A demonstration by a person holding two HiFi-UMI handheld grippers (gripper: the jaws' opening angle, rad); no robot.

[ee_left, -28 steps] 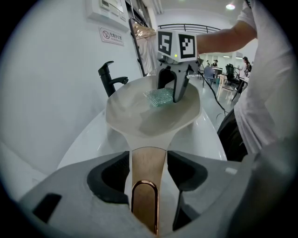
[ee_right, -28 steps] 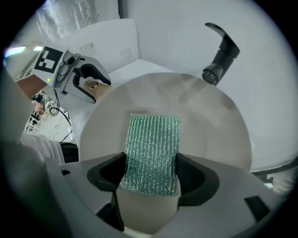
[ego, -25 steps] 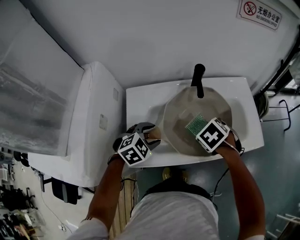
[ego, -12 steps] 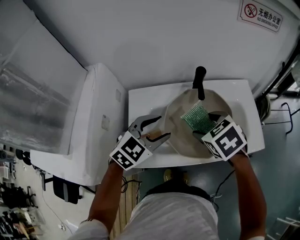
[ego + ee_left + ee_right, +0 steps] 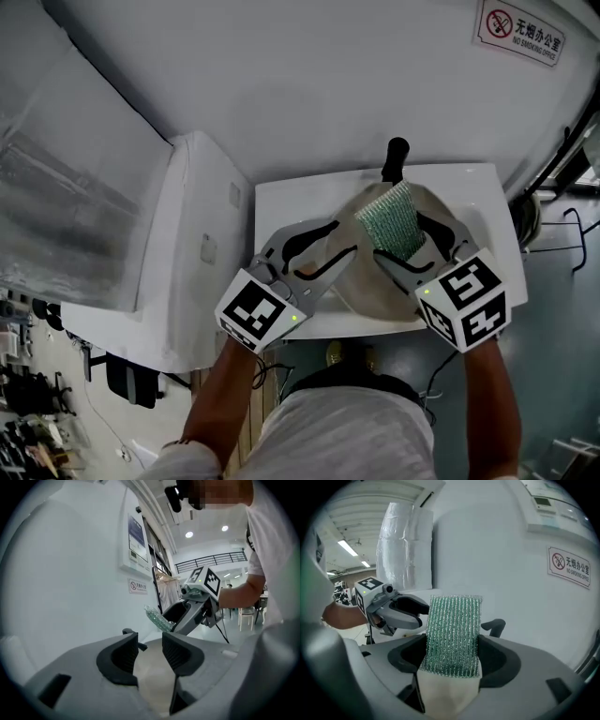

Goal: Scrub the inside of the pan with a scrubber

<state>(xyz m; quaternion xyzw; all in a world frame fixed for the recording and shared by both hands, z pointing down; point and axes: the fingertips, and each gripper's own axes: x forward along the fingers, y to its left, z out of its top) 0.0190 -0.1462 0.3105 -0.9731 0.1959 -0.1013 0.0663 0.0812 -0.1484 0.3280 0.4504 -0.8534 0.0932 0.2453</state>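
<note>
The light was bright and even — it came from ceiling lamps (image 5: 189, 534), which glared a little. Shadows on the white wall (image 5: 309, 75) were weak. The scrubber (image 5: 452, 634) glittered. Both gripper views bent strongly at the edges — corners were black.

The pan (image 5: 367, 281) sits in the sink (image 5: 281, 202) in front of you, its handle (image 5: 396, 159) pointing to the wall (image 5: 328, 84) behind. Your right gripper (image 5: 412, 246) holds the scrubber (image 5: 394, 217) over the pan, and a cabinet (image 5: 187, 244) stands just left of the sink.
</note>
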